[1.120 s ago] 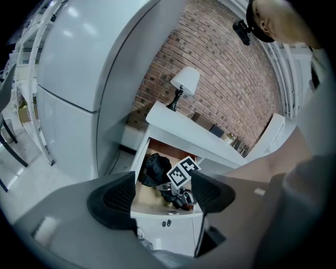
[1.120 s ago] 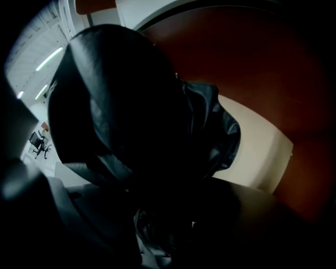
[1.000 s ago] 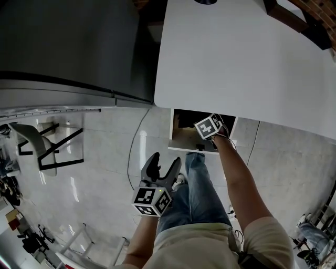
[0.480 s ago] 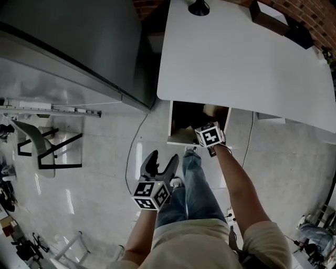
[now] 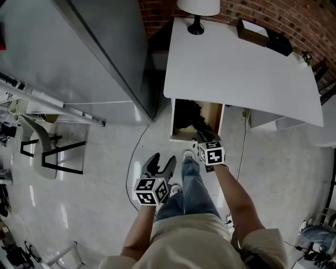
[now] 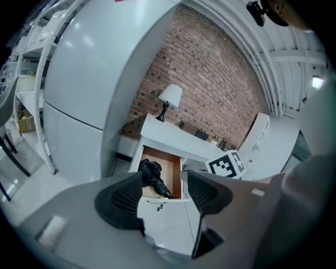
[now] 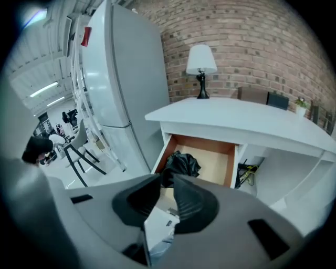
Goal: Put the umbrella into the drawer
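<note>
A black folded umbrella [image 5: 195, 116] lies inside the open wooden drawer [image 5: 216, 116] under the white desk [image 5: 241, 68]. It also shows in the left gripper view [image 6: 153, 176] and the right gripper view [image 7: 181, 164]. My right gripper [image 5: 206, 141] hovers just in front of the drawer's front edge, apart from the umbrella. Its jaws are closing to a narrow gap [image 7: 167, 181] with nothing between them. My left gripper [image 5: 163, 159] hangs lower left over the floor, its jaws wide but closing a little and holding nothing [image 6: 164, 178].
A tall grey fridge [image 5: 79, 58] stands left of the desk. A lamp [image 5: 198, 8] and dark boxes [image 5: 252, 32] sit at the desk's back edge. A chair [image 5: 44, 152] is on the tiled floor at left, and a cable [image 5: 134, 152] runs beside the drawer.
My right gripper has drawn back out of the drawer and its jaws have narrowed. The umbrella stays in the drawer. The left gripper has shifted slightly, still wide.
</note>
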The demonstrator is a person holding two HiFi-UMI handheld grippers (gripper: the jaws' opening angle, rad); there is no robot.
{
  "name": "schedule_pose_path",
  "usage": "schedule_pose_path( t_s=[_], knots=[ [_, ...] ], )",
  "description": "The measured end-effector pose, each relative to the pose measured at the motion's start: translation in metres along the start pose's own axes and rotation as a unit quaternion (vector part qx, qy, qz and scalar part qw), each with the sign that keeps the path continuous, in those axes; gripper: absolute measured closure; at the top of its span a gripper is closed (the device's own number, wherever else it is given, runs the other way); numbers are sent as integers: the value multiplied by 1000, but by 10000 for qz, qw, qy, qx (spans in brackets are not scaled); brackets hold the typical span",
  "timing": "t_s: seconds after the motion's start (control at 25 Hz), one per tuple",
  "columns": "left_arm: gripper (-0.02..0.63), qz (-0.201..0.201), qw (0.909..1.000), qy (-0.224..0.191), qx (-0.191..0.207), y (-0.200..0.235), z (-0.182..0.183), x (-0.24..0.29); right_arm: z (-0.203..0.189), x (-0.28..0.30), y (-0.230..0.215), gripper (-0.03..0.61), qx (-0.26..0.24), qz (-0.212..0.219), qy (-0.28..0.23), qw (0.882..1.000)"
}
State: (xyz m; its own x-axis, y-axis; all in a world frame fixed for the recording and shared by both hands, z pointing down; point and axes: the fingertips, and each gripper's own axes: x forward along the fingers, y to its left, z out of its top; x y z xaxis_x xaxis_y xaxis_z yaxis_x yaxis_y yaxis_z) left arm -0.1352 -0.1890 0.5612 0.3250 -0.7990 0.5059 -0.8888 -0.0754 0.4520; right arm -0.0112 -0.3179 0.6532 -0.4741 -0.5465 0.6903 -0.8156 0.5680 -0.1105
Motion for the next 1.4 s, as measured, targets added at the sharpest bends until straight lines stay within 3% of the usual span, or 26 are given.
schedule_pose_path(
  t_s=[0.2,0.32,0.68,1.12,1.4],
  knots=[
    [421,-232,9997,17,23,-11,-2,-32,0,-66,32,538,51,-159,-416,9990],
    [456,-230,9994,-45,263,-15,-3,-52,0,-105,54,573,17,-142,-656,9977],
    [553,-271,9973,-337,593,-31,-2,-114,5,-210,112,577,-39,-43,-1277,9918],
    [603,-422,9933,-615,879,-58,-2,-153,13,-282,128,577,-56,-182,-1963,9804],
    [603,-595,9913,-705,936,-72,-5,-163,10,-294,139,577,-61,-91,-2071,9783]
  ],
)
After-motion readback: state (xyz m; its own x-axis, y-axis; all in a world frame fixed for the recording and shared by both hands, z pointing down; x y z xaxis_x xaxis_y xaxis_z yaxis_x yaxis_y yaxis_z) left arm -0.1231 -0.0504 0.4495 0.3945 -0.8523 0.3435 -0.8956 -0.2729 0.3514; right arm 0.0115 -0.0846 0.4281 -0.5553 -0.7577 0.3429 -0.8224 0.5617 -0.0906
